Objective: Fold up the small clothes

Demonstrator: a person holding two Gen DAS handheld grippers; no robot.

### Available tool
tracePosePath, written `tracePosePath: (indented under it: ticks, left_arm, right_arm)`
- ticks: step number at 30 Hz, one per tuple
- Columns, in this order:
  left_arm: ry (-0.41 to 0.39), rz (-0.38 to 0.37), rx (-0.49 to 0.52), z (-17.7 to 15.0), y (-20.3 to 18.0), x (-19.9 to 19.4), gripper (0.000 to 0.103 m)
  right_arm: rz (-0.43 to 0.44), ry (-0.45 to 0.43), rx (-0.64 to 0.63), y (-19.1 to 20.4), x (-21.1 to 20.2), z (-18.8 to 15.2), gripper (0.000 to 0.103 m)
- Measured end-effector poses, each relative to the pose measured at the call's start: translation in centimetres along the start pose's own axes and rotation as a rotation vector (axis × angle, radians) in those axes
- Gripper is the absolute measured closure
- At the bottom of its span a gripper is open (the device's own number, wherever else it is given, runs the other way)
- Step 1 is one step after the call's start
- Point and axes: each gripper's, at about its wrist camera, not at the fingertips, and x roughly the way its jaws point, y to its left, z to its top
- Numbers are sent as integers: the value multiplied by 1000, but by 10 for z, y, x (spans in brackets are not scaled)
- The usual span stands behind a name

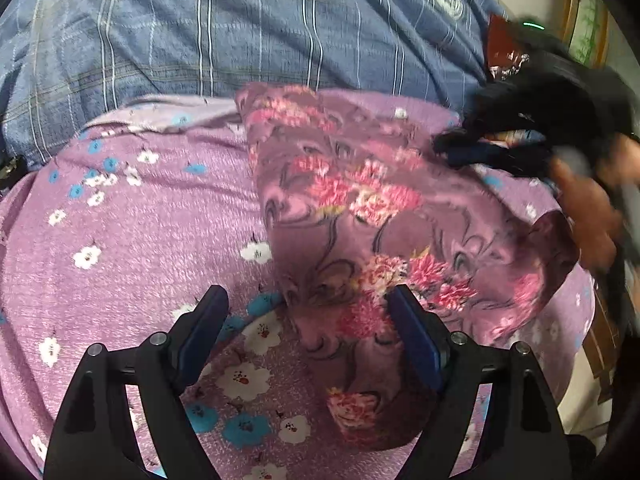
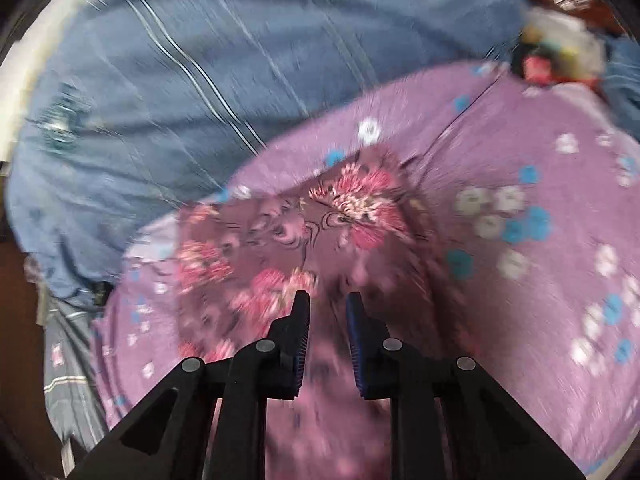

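A small mauve garment with pink flower print [image 1: 360, 216] lies on a lilac floral cloth [image 1: 132, 224]. My left gripper [image 1: 308, 304] is open, its jaws wide apart over the garment's near corner, holding nothing. My right gripper [image 1: 472, 152] shows blurred at the garment's far right edge. In the right wrist view, the right gripper [image 2: 327, 304] has its jaws partly apart just above the garment [image 2: 280, 236], with no fabric seen between them; that view is motion-blurred.
A blue striped bedsheet [image 1: 240, 32] lies beyond the lilac cloth [image 2: 520, 280]. A red packet [image 1: 502, 50] sits at the far right. Small cluttered items [image 2: 560, 56] lie past the cloth's far edge. The bed edge drops off at the right [image 1: 592, 360].
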Motion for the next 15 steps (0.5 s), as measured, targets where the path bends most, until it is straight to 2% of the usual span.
tracePosePath:
  ticks: [3,5,6,7,9,10,13,15]
  left_arm:
    - [10,-13,-13,1,2,5,19]
    - [10,-14,-18,1,3,6,19]
    - [8,-12,-17,0,3,6,19]
    - [4,-8,-15,0,2,6,19]
    - [-3,1,-8,-1,0,3,19]
    - [-4,1,-6,-2,-1,3,19]
    - [-7,0,-9,-3,0,1,19]
    - [-7,-5,-13,-4,2,1,19]
  right_arm:
    - [-68,69,54,-11,45,22,87]
    - [-60,73,99,-16,46,33,87]
    - [-67,80,108,-14,43,37,80]
    - [-61,49,91,-7,34,41,80]
    - [-19,-15,19,14,19,44,80]
    - [10,-14,-2,22,18,44,80]
    - [106,54,-67,53,39,43,80]
    - [103,110,-97,68,68,43,82]
